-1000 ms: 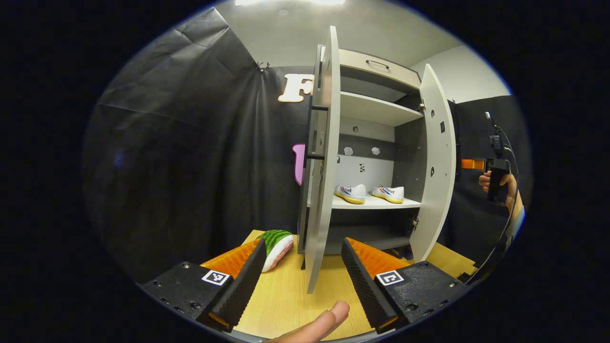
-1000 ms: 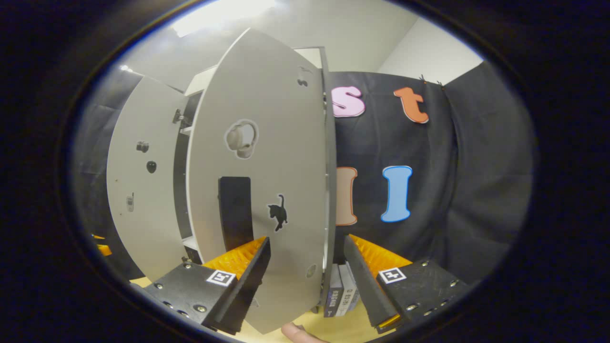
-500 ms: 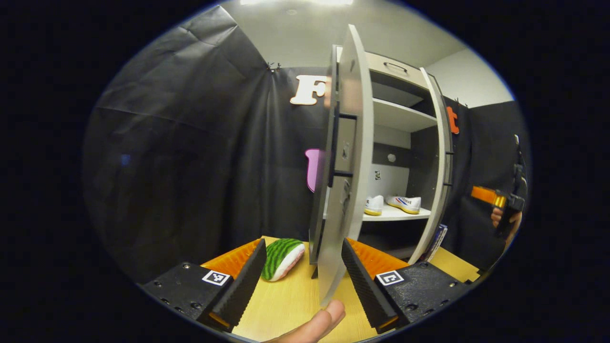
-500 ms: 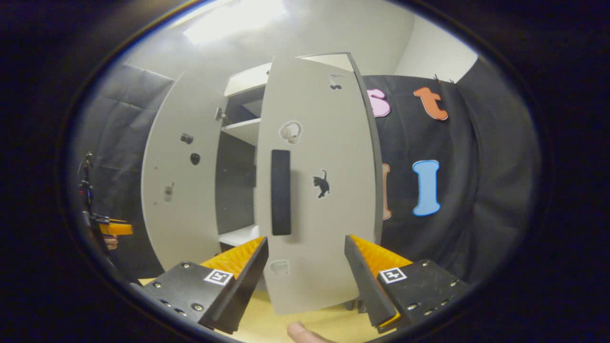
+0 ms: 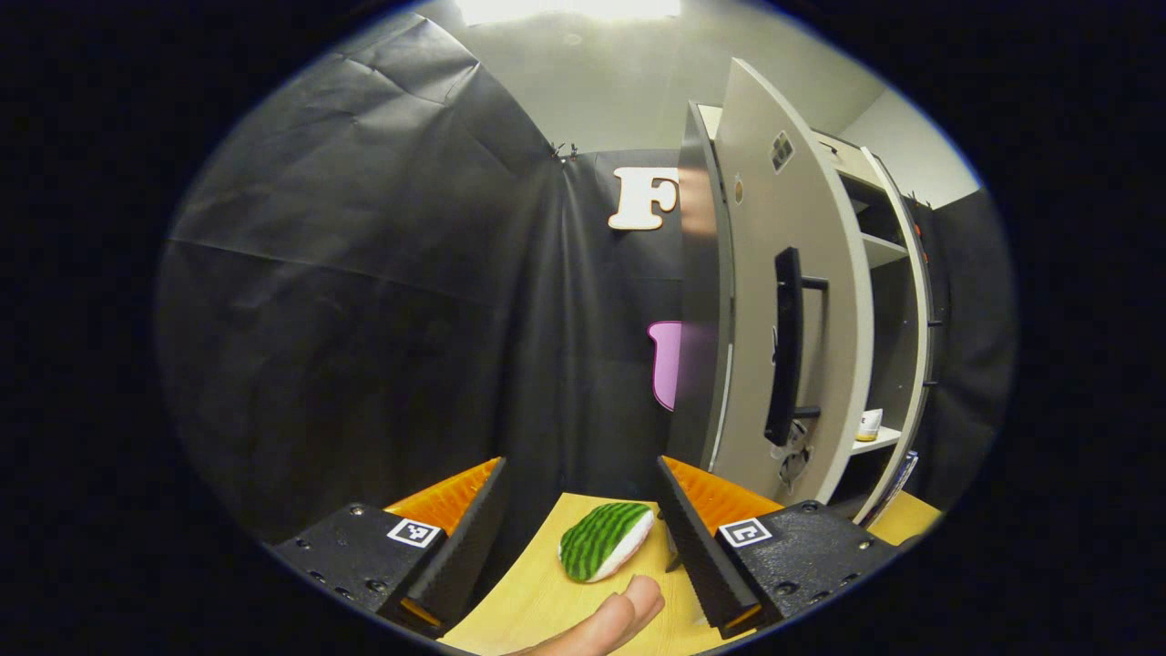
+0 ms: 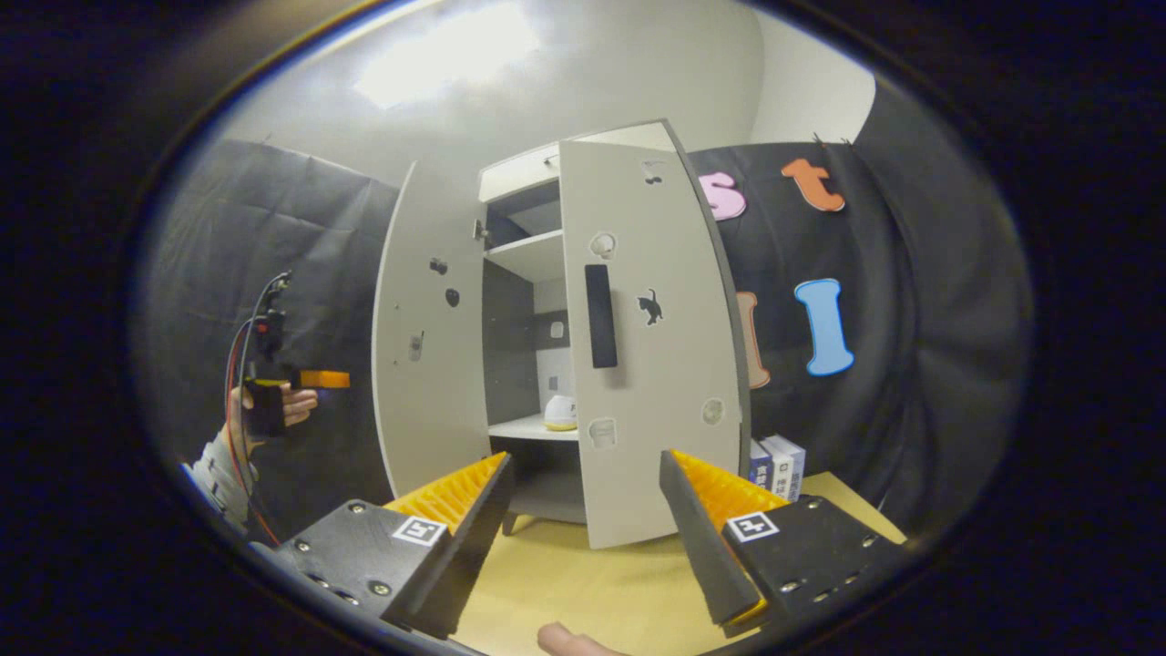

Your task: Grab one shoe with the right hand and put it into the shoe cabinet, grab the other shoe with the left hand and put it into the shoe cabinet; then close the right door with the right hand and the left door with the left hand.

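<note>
Swung round since a second ago, from facing the shoe cabinet's open inside to facing the outer face of the left door and its black handle. Left gripper spread wide, gripping nothing, off the cabinet's left side. Right gripper likewise released, backed off in front of the cabinet, right door only partly shut. One shoe on the cabinet's middle shelf.

Risks, as a judgement: right door left ajar without a further push; left door pushed too hard and bouncing back off the cabinet, or meeting the right door's edge.

From the left gripper view: green striped watermelon cushion beside the cabinet's left foot. From the right gripper view: left door's inner face, hand with the left gripper, books at the cabinet's right.
</note>
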`<state>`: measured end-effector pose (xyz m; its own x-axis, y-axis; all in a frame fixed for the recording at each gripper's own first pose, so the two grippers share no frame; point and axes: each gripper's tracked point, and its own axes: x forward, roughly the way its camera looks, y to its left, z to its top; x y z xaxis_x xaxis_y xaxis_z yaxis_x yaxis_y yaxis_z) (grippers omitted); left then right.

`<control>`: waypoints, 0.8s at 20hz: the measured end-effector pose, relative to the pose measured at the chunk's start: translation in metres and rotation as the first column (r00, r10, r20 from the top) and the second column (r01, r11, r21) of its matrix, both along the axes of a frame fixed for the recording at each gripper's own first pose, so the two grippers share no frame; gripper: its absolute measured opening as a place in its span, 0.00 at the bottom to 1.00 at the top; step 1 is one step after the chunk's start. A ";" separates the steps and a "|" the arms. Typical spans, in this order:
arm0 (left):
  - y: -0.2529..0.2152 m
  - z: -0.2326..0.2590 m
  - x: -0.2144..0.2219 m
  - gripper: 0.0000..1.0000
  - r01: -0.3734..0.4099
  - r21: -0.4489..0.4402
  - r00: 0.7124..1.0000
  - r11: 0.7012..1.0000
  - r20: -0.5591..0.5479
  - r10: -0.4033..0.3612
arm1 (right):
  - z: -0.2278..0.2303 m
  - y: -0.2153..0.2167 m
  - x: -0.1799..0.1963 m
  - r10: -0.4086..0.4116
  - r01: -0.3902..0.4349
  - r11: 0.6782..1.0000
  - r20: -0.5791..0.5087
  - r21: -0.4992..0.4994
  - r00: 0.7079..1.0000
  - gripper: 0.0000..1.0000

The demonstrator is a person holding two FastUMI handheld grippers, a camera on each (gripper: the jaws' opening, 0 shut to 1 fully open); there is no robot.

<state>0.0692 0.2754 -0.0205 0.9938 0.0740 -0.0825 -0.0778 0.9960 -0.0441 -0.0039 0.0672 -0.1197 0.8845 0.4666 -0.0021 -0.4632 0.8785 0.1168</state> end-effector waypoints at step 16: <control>-0.083 0.030 0.057 0.92 0.282 -0.043 0.954 0.959 -0.098 -0.285 | -0.004 -0.012 -0.046 -0.009 0.007 0.999 0.045 0.048 0.999 0.96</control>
